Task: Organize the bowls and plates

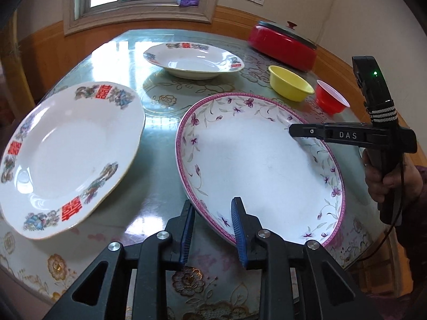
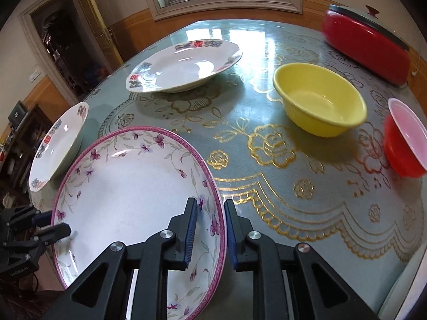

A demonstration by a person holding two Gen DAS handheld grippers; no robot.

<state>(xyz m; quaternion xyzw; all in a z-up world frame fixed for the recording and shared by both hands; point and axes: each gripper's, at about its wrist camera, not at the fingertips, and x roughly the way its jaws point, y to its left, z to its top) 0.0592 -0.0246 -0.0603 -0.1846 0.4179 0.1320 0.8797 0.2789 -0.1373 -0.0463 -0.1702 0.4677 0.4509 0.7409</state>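
Near plate (image 1: 69,157): red-marked rim, on the table (image 1: 157,194) at far left, apart from the pink plate
Left gripper (image 1: 213,229): jaws straddle the pink plate's near rim, one pad over it, one under; a gap shows, so I cannot tell if it pinches
Pink plate (image 1: 256,165): floral, tilted, between both grippers
Far plate (image 1: 193,60): red-marked, behind, by itself
Right gripper (image 2: 210,229): jaws either side of the pink plate's right rim, close to it; grasp cannot be confirmed
Yellow bowl (image 2: 320,98): upright, right of the plates
Red bowl (image 2: 405,138): beside the yellow bowl, apart from it
Red pot (image 2: 365,42): lidded, back right
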